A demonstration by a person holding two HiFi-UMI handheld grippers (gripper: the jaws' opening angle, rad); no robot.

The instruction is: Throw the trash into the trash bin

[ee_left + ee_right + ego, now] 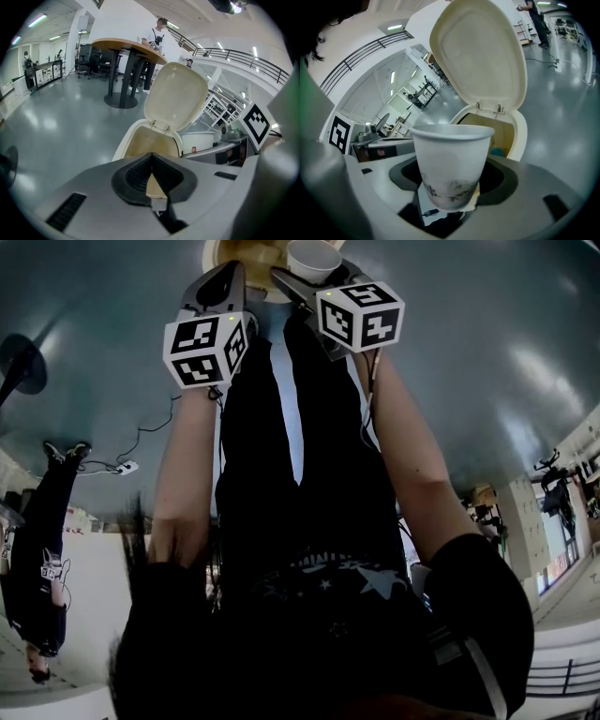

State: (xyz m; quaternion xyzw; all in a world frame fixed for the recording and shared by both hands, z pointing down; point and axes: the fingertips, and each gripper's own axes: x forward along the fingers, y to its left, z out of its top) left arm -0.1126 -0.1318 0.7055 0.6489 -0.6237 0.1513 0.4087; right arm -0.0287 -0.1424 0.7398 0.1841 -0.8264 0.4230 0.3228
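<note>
- Setting: an open hall with a polished grey floor (51, 126). A round wooden table (126, 47) stands well behind, and a railed gallery runs along the upper wall.
- Target: a cream trash bin (520, 136) stands on the floor. Its flip lid (478, 51) is swung up and standing upright on hinges at the far side of the mouth. The tan inside is exposed, and something blue-green lies low in it.
- Right gripper (454, 180): your jaws stand wide and are clamped on the lower half of a white paper cup (451, 159). The cup is upright with its mouth up, and its long axis is near vertical.
- Left gripper (151, 157): the jaw tips are brought together. I cannot identify any trash in them. A tan sliver shows between the pads, and I cannot tell whether it is a scrap or part of the gripper.
- Key relation: the bin mouth lies ahead of the cup and below it, along the line your right gripper points. In the right gripper view it sits slightly to the right of the cup. The head view puts the cup near the rim, but I cannot tell whether it has cleared it.
- Judgement: your right hand carries the load. Bring the cup forward over the opening and short of the raised lid before you let go.
- Risk: if you release too early, the cup may catch the near rim and tip out.
</note>
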